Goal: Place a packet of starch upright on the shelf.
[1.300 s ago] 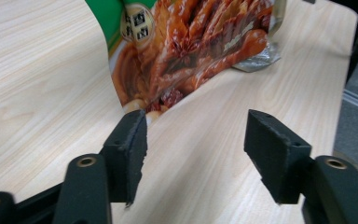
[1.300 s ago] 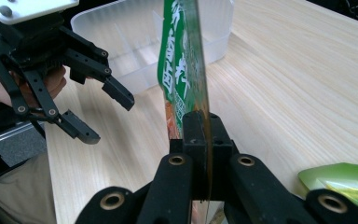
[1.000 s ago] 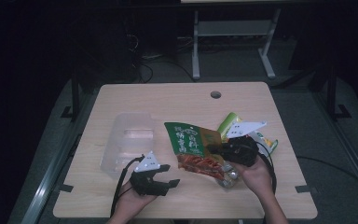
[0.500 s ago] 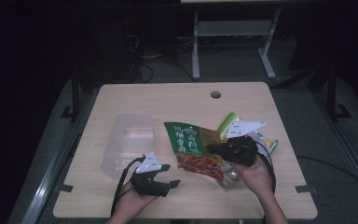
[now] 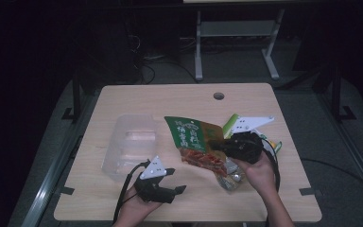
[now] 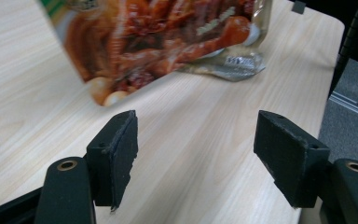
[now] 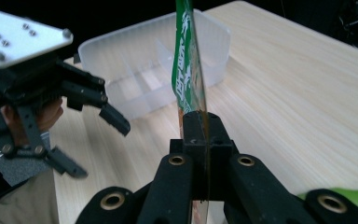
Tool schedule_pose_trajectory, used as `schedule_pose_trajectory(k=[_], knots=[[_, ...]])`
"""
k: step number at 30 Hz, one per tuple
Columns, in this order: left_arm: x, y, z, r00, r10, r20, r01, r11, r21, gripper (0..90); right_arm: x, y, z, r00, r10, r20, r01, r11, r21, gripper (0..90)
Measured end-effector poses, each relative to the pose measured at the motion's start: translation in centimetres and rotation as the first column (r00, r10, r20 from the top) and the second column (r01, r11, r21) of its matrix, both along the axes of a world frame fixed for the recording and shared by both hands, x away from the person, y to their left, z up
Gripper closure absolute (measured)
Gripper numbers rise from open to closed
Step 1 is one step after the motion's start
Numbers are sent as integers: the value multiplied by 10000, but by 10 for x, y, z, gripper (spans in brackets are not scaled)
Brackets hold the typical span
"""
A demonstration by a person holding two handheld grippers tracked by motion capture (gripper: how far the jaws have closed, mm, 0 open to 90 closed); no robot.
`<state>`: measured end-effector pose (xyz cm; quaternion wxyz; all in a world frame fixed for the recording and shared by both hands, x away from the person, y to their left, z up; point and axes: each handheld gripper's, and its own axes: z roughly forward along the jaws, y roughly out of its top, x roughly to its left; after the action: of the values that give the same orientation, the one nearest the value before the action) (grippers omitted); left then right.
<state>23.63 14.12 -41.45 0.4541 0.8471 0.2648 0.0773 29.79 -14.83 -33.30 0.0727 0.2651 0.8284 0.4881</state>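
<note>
A green and orange snack bag [image 5: 194, 139] hangs lifted above the table, and my right gripper [image 5: 218, 144] is shut on its edge. In the right gripper view the bag [image 7: 189, 70] stands edge-on between the closed jaws of that gripper [image 7: 199, 128]. A second, clear packet with red contents [image 5: 208, 163] lies under it on the table; it fills the top of the left gripper view [image 6: 168, 42]. My left gripper [image 5: 179, 189] rests low near the front edge, open and holding nothing [image 6: 196, 140], pointing toward the packets.
A clear plastic container [image 5: 127, 144] with compartments sits at the left of the wooden table [image 5: 170, 101]. More green and yellow packets [image 5: 272, 144] lie behind the right hand. A round cable hole [image 5: 219, 96] is near the far edge.
The right gripper has lifted the green bag slightly higher and toward the left. The left gripper has stayed in place.
</note>
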Motion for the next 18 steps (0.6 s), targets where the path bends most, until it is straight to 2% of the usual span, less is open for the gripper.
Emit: schedule_pose_trajectory(k=[3,4,8,9,11,15,18], knots=[[-1,0,2,10000,-78,51,76,9997,229,291,5,4,8,9999,94,59,-93,10000,-35,894],[-3,0,2,10000,5,-2,-5,9999,103,290,7,6,10,9999,85,53,-85,10000,0,894],[-5,7,2,10000,-36,11,35,9998,177,285,15,15,19,9998,185,83,-186,9998,119,894],[-6,9,2,9998,-140,120,135,9991,401,283,20,20,23,9997,200,147,-202,9997,158,894],[-8,13,1,9997,-109,198,98,9986,529,283,22,23,25,9997,197,175,-200,9997,167,894],[-7,19,-2,9998,153,154,-157,9995,286,283,31,36,36,9994,107,329,-113,9998,160,894],[-7,19,0,9993,241,300,-245,9996,142,281,39,45,42,9997,69,226,-71,9999,95,894]])
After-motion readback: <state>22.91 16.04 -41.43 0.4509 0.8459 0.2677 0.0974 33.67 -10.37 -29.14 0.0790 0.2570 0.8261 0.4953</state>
